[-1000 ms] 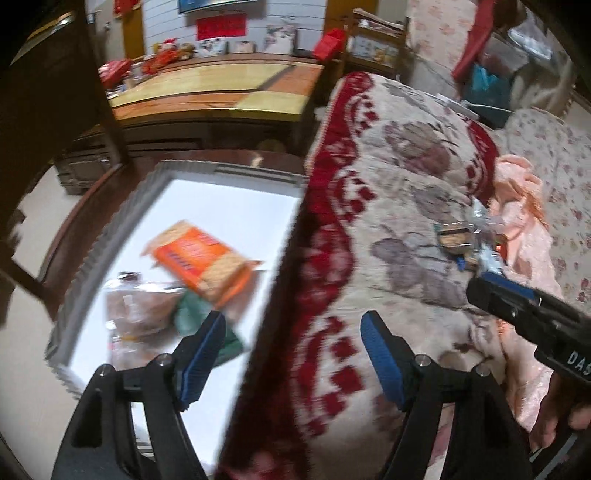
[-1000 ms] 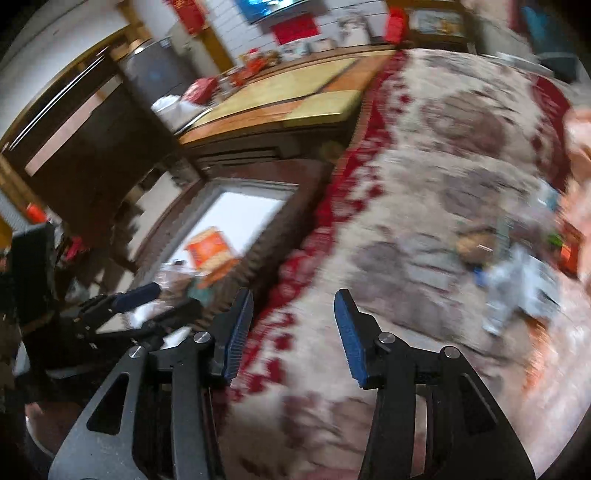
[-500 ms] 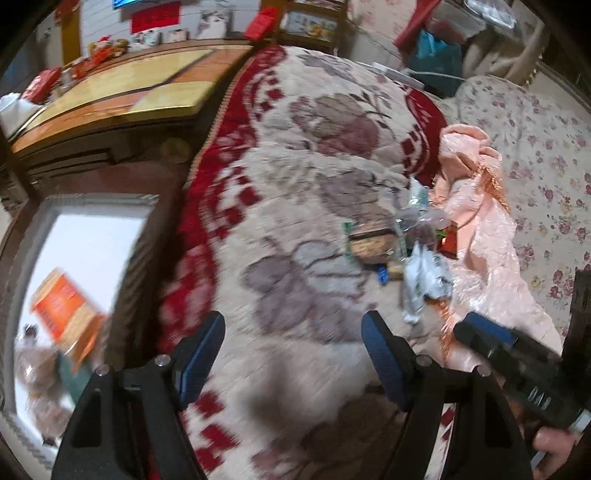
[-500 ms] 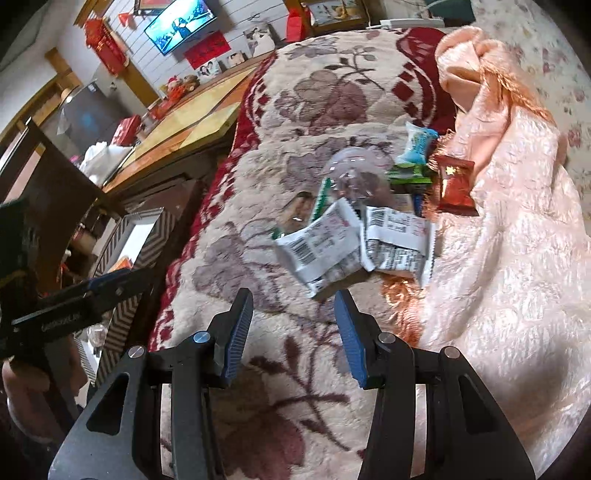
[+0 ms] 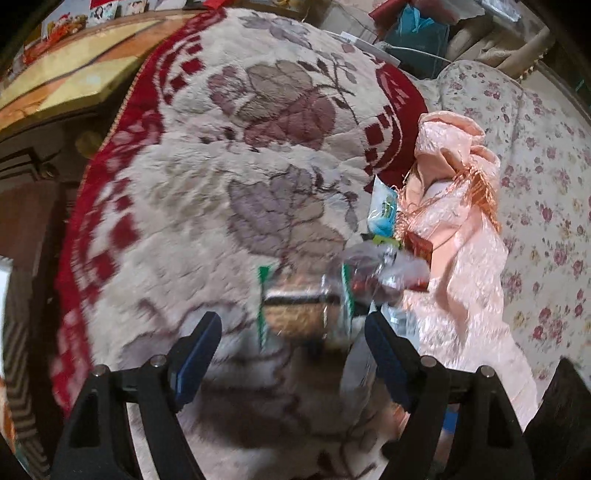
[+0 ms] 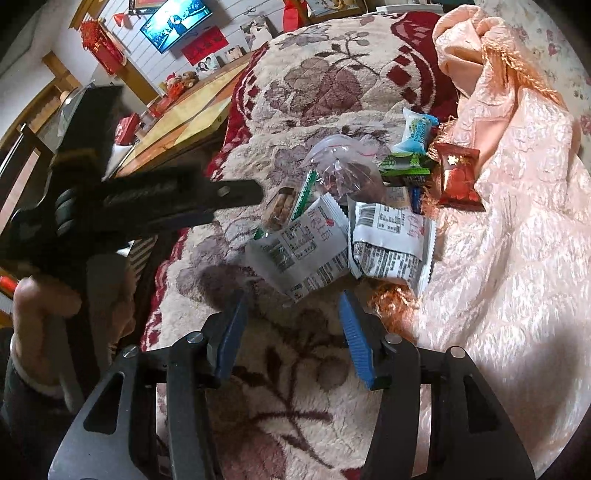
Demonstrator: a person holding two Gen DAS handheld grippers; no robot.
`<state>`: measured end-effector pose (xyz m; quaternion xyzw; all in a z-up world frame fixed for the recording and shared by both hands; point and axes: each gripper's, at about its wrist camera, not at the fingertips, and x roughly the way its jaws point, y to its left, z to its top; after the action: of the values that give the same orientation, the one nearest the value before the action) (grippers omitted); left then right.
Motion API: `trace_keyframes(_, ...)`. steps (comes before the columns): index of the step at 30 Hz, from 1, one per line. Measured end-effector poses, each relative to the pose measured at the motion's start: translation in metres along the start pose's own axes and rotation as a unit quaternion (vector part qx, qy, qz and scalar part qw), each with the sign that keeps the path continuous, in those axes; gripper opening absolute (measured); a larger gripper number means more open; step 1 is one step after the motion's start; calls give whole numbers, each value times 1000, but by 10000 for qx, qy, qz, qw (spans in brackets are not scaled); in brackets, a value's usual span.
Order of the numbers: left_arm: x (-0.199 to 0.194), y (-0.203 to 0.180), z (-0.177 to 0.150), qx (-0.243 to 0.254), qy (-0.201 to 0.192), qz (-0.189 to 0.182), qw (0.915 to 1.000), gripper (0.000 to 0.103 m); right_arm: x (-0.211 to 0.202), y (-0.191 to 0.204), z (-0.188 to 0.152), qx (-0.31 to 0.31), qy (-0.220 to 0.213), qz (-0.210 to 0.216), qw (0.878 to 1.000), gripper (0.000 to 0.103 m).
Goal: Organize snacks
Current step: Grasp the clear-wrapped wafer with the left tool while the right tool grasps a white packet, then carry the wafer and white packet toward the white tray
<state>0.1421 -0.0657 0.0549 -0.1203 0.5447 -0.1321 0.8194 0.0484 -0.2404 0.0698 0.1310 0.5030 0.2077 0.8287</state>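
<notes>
Right wrist view: a plush cream blanket (image 6: 295, 417) with mauve flowers and a dark red border covers a soft, rounded surface that fills most of the picture. A heap of snack packets lies on the blanket, just ahead of the right tongs (image 6: 293, 325). Nearest the tongs are two white packets printed with barcodes, the left white packet (image 6: 301, 251) and the right white packet (image 6: 391, 243), side by side and touching. Behind them lies a clear plastic bag (image 6: 341, 166), with a biscuit packet (image 6: 282, 206) edged in green at its left. Beyond the bag are a green packet (image 6: 404, 166), a pale blue packet (image 6: 415, 131) and a red packet (image 6: 458, 177). The red packet rests at the edge of a shiny peach cloth (image 6: 509, 266) with orange fringe, bunched to the right of the heap. In the room beyond the blanket stand a wooden worktop (image 6: 181, 122) with a yellow surface, a wall screen (image 6: 173, 22) and red hanging ornaments.

The right tongs point steeply down at the blanket; their blue pads are opening, with nothing between them. To the left of the heap, a hand (image 6: 48, 306) holds the left tongs (image 6: 236, 195), whose dark tip reaches toward the biscuit packet.

In the left wrist view, which is blurred, the left tongs (image 5: 293, 343) are also opening wide, tilted downward, and the biscuit packet (image 5: 295, 314) lies just ahead of the pads, not gripped.
</notes>
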Motion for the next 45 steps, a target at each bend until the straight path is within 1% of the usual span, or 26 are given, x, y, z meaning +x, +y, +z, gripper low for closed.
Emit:
trace_keyframes(2, 11, -2, 6, 11, 95, -113, 9999, 84, 3, 0, 3, 18, 18, 53, 10000, 51)
trace_keyframes(4, 21, -3, 10, -37, 186, -137, 9997, 84, 5, 1, 4, 4, 27, 71, 10000, 51)
trace_keyframes(9, 54, -3, 14, -312, 512, -235, 9979, 85, 11, 2, 6, -15, 89, 121, 9999, 51)
trace_keyframes(10, 58, -7, 13, -259, 522, -239, 9980, 84, 12, 1, 6, 10, 105, 139, 9998, 51)
trace_keyframes(12, 61, -16, 11, -19, 387, -91, 9992, 84, 15, -1, 6, 80, 141, 187, 9997, 51)
trace_keyframes(13, 61, -18, 11, 31, 366, -52, 9993, 82, 17, -2, 6, 116, 165, 211, 9996, 51)
trace_keyframes(14, 61, -17, 11, 57, 346, -50, 9994, 74, 19, -4, 6, 178, 200, 254, 9993, 51)
trace_keyframes(15, 59, -16, 12, 71, 325, -76, 9994, 62, 20, -5, 6, 249, 233, 321, 9989, 51)
trace_keyframes(17, 55, -11, 14, 67, 342, -144, 9993, 59, 23, -8, 5, 458, 267, 549, 9971, 53)
trace_keyframes(18, 54, -8, 14, 75, 345, -110, 9993, 58, 24, -10, 5, 590, 274, 677, 9956, 57)
trace_keyframes(19, 52, -5, 12, 96, 330, -35, 9994, 57, 25, -11, 4, 745, 267, 801, 9936, 59)
trace_keyframes(22, 43, 5, 5, 44, 279, 0, 9996, 56, 30, -13, 3, 1110, 312, 1082, 9874, 59)
trace_keyframes(23, 37, 9, 2, 38, 238, 85, 9997, 56, 33, -14, 2, 1217, 337, 1107, 9858, 59)
trace_keyframes(24, 33, 12, 0, 55, 193, 206, 9996, 56, 34, -15, 2, 1330, 343, 1089, 9845, 59)
trace_keyframes(25, 28, 16, -2, 55, 130, 293, 9995, 56, 36, -18, 2, 1466, 327, 1039, 9832, 63)
trace_keyframes(27, 15, 25, -6, -8, 17, 322, 9995, 56, 37, -28, 3, 1873, 243, 861, 9782, 70)
trace_keyframes(29, 3, 33, -7, -54, -71, 357, 9993, 56, 39, -39, 4, 2329, 128, 916, 9681, 70)
trace_keyframes(31, -7, 38, -10, -43, -160, 426, 9990, 56, 44, -45, 10, 2644, 120, 957, 9596, 70)
trace_keyframes(33, -14, 41, -13, -22, -213, 443, 9988, 56, 51, -42, 22, 2570, 214, 698, 9636, 70)
trace_keyframes(34, -16, 42, -15, -21, -225, 449, 9987, 56, 57, -37, 29, 2455, 342, 507, 9675, 70)
trace_keyframes(38, -22, 46, -20, -43, -279, 447, 9986, 56, 71, -25, 46, 2230, 519, 170, 9733, 70)
trace_keyframes(42, -23, 49, -25, -38, -277, 457, 9986, 56, 78, -30, 47, 2492, 537, -12, 9670, 70)
trace_keyframes(43, -24, 50, -26, -38, -275, 448, 9986, 56, 82, -31, 48, 2489, 556, -53, 9669, 70)
trace_keyframes(44, -25, 52, -27, -42, -274, 439, 9987, 56, 83, -29, 47, 2385, 585, -61, 9694, 70)
trace_keyframes(45, -26, 54, -30, -51, -273, 440, 9986, 56, 81, -28, 47, 2262, 598, -50, 9722, 66)
